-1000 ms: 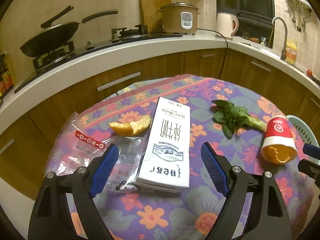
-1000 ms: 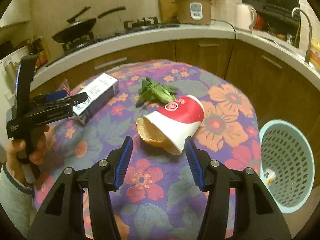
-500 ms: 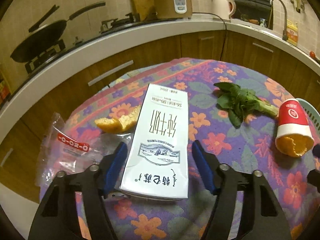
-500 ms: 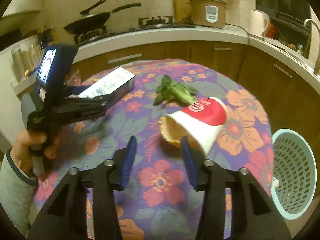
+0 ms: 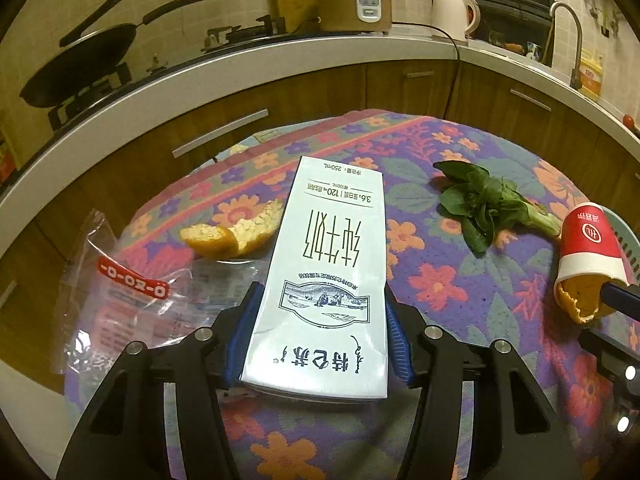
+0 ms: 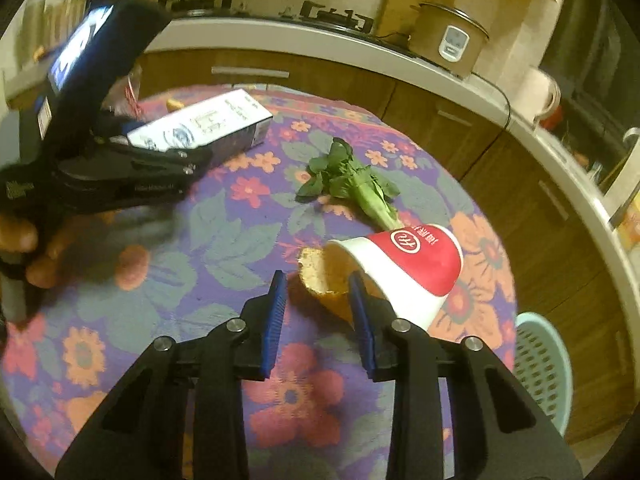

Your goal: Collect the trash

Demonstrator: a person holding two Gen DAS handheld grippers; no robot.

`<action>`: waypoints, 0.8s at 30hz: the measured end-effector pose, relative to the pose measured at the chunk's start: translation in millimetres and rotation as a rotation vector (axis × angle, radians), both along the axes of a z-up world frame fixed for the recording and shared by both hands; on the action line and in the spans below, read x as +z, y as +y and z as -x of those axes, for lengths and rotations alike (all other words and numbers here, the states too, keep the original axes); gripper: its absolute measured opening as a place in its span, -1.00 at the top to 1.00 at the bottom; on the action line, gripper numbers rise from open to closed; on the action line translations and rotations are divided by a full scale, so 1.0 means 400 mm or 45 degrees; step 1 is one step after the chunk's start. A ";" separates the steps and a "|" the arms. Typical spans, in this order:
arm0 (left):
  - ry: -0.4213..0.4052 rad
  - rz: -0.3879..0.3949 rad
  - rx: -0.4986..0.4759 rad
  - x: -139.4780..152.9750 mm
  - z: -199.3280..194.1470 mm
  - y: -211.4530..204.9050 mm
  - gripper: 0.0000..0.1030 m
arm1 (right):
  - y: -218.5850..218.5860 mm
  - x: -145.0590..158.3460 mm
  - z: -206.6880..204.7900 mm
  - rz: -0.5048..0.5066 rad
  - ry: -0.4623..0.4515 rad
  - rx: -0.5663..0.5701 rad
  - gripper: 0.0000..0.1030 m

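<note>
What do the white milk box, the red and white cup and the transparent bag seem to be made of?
Milk box: probably coated cardboard; sharp folded edges, smooth printed faces with a slight sheen.
Cup: likely paper; matte printed wall, thin rim, with orange peel inside.
Bag: thin clear plastic film; it wrinkles, glints, and the tablecloth shows through.

Each tool's view is angled steeply down at the flowered tabletop [image 5: 440,288] from close range; the milk carton [image 5: 324,280], greens [image 6: 352,184] and red cup [image 6: 416,264] are shared.
</note>
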State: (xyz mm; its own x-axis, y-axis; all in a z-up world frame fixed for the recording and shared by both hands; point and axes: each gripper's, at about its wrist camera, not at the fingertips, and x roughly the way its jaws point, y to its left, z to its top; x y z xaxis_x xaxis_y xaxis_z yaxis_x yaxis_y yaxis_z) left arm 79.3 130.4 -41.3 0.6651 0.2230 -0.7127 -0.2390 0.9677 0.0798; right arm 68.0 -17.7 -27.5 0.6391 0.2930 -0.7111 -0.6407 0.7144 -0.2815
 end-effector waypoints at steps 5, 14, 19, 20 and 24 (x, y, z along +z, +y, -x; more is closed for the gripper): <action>-0.006 0.030 -0.007 0.000 -0.003 0.002 -0.02 | -0.006 -0.009 0.014 0.042 -0.099 0.010 0.85; -0.095 0.117 -0.017 0.038 0.028 0.008 -0.01 | -0.138 0.070 -0.006 -0.349 0.041 0.073 1.00; -0.153 0.134 -0.039 0.080 0.053 -0.015 -0.01 | -0.171 0.108 0.024 -0.443 0.097 0.132 1.00; -0.157 0.134 -0.042 0.083 0.056 -0.021 -0.01 | -0.169 0.097 0.014 -0.437 0.165 0.125 1.00; -0.160 0.128 -0.047 0.081 0.059 -0.037 0.00 | -0.173 0.038 -0.016 -0.463 0.345 0.020 1.00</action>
